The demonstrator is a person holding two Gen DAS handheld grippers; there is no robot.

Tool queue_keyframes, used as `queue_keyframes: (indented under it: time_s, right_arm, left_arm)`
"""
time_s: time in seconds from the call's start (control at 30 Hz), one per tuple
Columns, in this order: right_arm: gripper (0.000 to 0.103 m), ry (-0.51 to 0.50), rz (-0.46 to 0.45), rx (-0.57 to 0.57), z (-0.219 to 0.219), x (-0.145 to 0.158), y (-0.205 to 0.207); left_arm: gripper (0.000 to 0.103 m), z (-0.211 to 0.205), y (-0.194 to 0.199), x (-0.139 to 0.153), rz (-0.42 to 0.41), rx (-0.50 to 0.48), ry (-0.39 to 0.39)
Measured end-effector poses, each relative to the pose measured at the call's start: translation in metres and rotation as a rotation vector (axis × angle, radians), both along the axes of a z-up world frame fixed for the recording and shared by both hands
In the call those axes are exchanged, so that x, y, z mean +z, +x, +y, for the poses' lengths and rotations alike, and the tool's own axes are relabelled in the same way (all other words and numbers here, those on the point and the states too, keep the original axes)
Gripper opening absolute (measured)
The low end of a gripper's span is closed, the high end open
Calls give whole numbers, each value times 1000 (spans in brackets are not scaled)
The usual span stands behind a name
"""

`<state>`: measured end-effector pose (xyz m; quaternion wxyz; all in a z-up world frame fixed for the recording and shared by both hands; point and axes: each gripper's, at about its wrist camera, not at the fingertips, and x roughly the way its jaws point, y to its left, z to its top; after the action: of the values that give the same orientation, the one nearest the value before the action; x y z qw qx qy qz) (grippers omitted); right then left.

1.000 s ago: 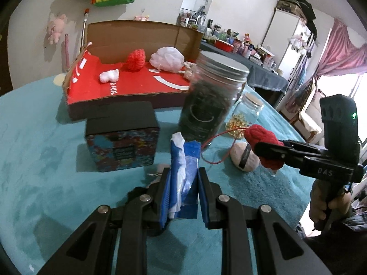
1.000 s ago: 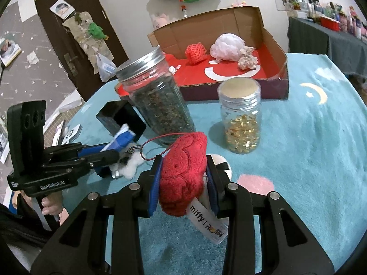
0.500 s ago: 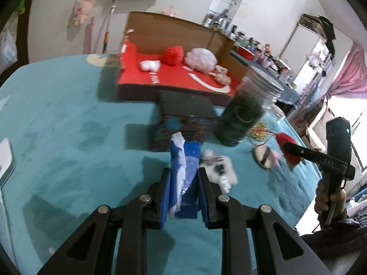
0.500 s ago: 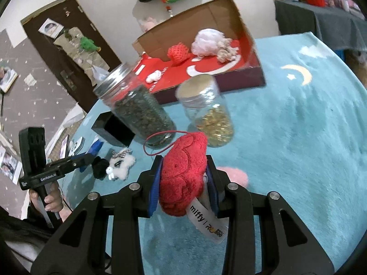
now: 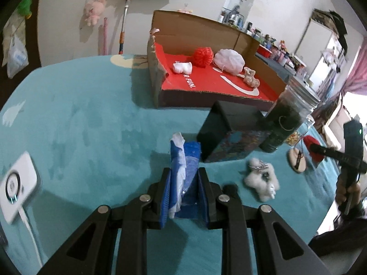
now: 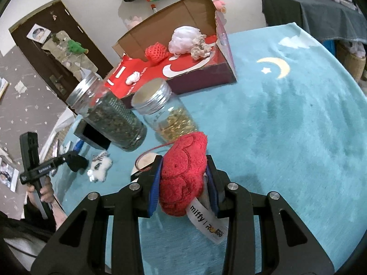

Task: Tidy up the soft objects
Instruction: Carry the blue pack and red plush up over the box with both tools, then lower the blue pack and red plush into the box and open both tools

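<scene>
My left gripper is shut on a blue and white soft packet, held above the teal cloth. My right gripper is shut on a red plush toy with a white "miffy" tag; it also shows at the right of the left wrist view. A red shoebox lid at the back holds a red mesh ball, a white pouf, a small white piece and a beige knot toy. A white fluffy toy lies on the cloth.
A dark box, a tall jar of dark leaves and a smaller jar of gold pieces stand between me and the shoebox lid. A round beige item lies by the jars. A white device sits at the left.
The left gripper has swung left and higher with its packet; the shoebox lid now sits centre-right. The right gripper has lifted with the red plush and looks down on the jars.
</scene>
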<state>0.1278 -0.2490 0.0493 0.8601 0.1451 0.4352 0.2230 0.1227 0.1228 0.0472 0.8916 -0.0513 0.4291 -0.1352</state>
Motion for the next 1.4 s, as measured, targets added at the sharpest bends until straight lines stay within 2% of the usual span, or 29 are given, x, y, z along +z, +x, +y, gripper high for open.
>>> queue_keyframes:
  time_s: [0.27,0.5,0.67,0.77,1.03,1.2,1.4]
  right_arm:
    - [33,-108,-10,46,-1,7,22]
    - [33,-255,-61,117,5,24,40]
    - [33,-323,-80,154,10,34,60]
    - [33,-320,-89,178,14,41,70]
    - [33,-310,-146,216,28,66,90]
    - [33,-259,-171,224,42,88,113]
    - [33,-185,-127,215,67,96,153]
  left_arm:
    - [24,-6,25,7,-32,-109,83]
    - [24,-16,46,16,-50,-192,152]
    - [24,-18,62,23,-59,-236,164]
    - [24,-20,70,32,-76,-255,167]
    - [24,-31,94,54,-94,-281,109]
    - [24,-51,120,64,-62,-263,81]
    - [24,-89,160,65,10,-251,100]
